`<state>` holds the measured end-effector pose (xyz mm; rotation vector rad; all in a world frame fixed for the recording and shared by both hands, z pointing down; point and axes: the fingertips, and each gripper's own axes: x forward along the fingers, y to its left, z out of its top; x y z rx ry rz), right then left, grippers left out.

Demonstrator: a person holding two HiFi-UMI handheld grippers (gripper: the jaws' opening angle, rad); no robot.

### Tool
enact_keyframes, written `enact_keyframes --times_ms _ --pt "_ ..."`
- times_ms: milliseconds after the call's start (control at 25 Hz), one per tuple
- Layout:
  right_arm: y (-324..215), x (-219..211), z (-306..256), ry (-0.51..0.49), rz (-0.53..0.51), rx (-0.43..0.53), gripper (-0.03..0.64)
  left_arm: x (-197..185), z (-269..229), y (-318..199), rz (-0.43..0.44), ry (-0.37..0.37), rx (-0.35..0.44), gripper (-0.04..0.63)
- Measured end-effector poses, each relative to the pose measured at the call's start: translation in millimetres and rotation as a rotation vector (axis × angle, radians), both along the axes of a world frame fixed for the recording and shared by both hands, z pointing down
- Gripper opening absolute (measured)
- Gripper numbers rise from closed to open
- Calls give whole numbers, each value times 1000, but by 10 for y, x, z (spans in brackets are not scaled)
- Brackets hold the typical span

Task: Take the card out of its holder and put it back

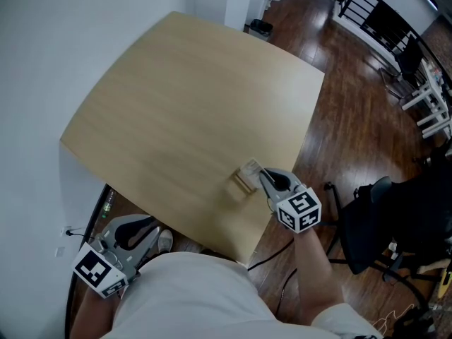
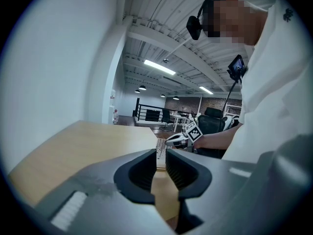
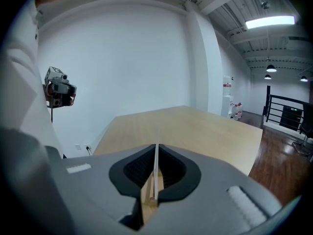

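Closest in, pinched flat between the pressed-together fingers [image 3: 175,173] of the right gripper [image 3: 156,153]: the card [image 3: 156,176], thin edge upright. Directly beneath those fingertips, at the card's lower end: the wooden holder [image 3: 148,203], resting on the table [image 3: 195,126] near its edge. Impossible to tell whether seated in the slot or just clear of it. Judged as either the very start of the pull-out or the last of the return, with no telling which. Either way: grip made, release not yet done. Farther off, well apart from card and holder, low beside the table edge: the left gripper [image 2: 161,155], fingers slightly apart, nothing between them, taking no part.
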<state>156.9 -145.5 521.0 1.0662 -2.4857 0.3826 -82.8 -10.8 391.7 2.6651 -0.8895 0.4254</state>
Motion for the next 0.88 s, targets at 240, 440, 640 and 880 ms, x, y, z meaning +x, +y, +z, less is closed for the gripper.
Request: enact_keyframes --times_ms 240,440,640,880 --pt "2 0 86 10 -7 -6 21 -10 1 0 0 0 -1 66" --pt "-9 -1 251 3 -14 -21 20 -42 28 10 -10 -2 -8 66" --pt "-9 12 429 0 -17 -47 20 -55 58 14 -21 -8 -19 66" --pt "2 -57 518 4 -37 -57 20 -70 63 13 -30 -18 -38 66"
